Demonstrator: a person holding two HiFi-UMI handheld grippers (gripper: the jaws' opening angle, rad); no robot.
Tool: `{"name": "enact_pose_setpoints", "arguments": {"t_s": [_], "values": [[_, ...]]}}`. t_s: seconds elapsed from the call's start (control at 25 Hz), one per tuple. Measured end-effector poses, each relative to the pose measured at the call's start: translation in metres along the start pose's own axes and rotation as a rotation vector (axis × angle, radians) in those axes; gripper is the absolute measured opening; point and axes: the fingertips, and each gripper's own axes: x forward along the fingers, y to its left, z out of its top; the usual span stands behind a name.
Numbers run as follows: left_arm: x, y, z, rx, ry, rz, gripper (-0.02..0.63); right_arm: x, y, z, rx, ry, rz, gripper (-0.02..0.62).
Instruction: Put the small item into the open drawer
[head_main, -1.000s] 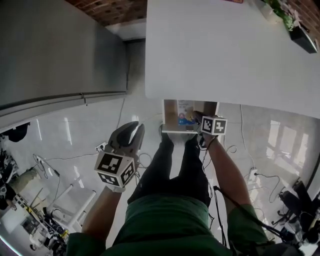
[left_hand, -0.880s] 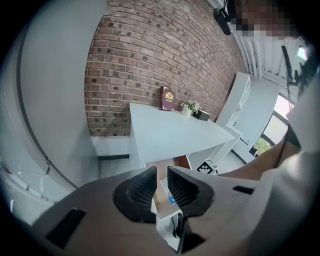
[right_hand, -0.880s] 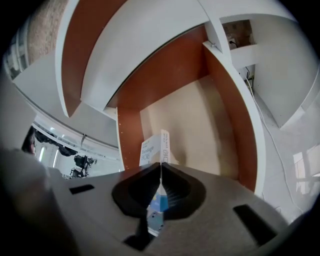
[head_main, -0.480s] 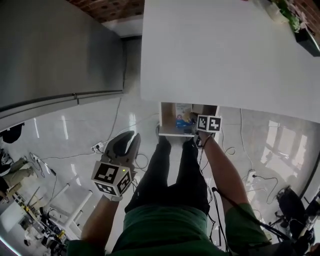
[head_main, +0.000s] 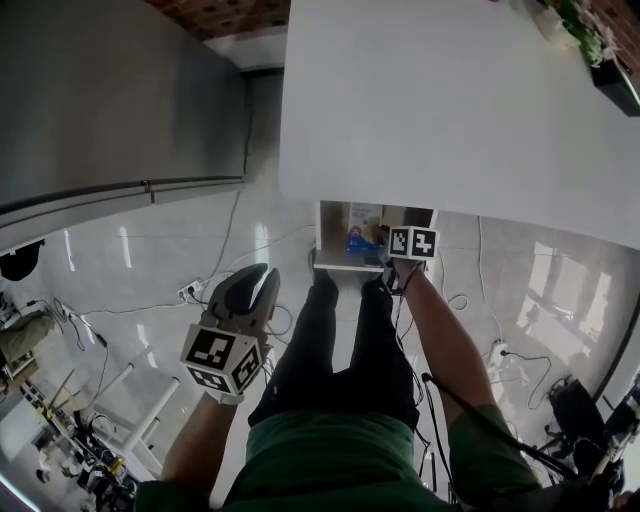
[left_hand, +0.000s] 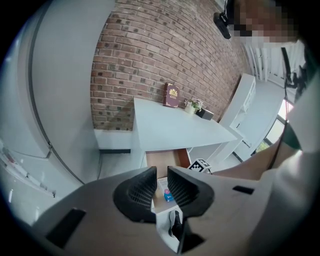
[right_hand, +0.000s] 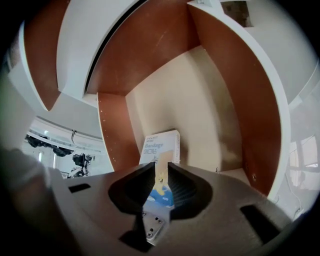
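- My right tongs (right_hand: 161, 167) are reaching down inside the open drawer (right_hand: 255, 115). Their jaws have just been opening and now stand partly apart.
- The small item (right_hand: 161, 196), blue and white with a tan strip at its far end, sits in the gap between those 2 jaws. The pads do not look pressed on it, so I read it as let go rather than gripped.
- Just beyond the right jaw tips, a white bandage box (right_hand: 161, 147) lies flat on the drawer's pale floor, close to the brown left wall.
- In the head view the blue item shows inside the drawer, just left of the marker cube (head_main: 412, 242) on my right tongs.
- My left tongs (left_hand: 161, 172) have their jaws a narrow gap apart, with nothing between the pads. They hold nothing.
- The left tongs hang over the white floor (head_main: 200, 250), to the left of the person's legs (head_main: 340, 340) and well apart from the drawer.
- Through the gap in the left jaws I can see the drawer and the blue item far off.
- The drawer juts out from under the front edge of the white desk (head_main: 450, 100).
- A dark red book (left_hand: 171, 95) stands at the desk's far end, against the brick wall (left_hand: 150, 50).
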Motion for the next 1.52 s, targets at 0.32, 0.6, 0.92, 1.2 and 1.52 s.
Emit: {"name": "enact_pose_setpoints", "arguments": {"t_s": [0.32, 0.6, 0.92, 1.2, 1.52], "values": [[0.003, -0.008, 0.018, 0.005, -0.047, -0.022, 0.061, -0.032, 0.018, -0.001, 0.000, -0.040, 0.035, 0.100], [-0.008, -0.024, 0.064, 0.039, -0.120, -0.039, 0.061, -0.082, 0.046, 0.006, -0.074, -0.112, 0.039, 0.078], [-0.022, -0.041, 0.120, 0.061, -0.219, -0.055, 0.061, -0.169, 0.113, 0.031, -0.155, -0.238, 0.102, 0.043], [-0.048, -0.065, 0.171, 0.105, -0.320, -0.070, 0.061, -0.275, 0.198, 0.073, -0.389, -0.458, 0.109, 0.021], [-0.071, -0.079, 0.231, 0.129, -0.459, -0.070, 0.061, -0.401, 0.269, 0.144, -0.646, -0.801, 0.033, 0.005]]}}
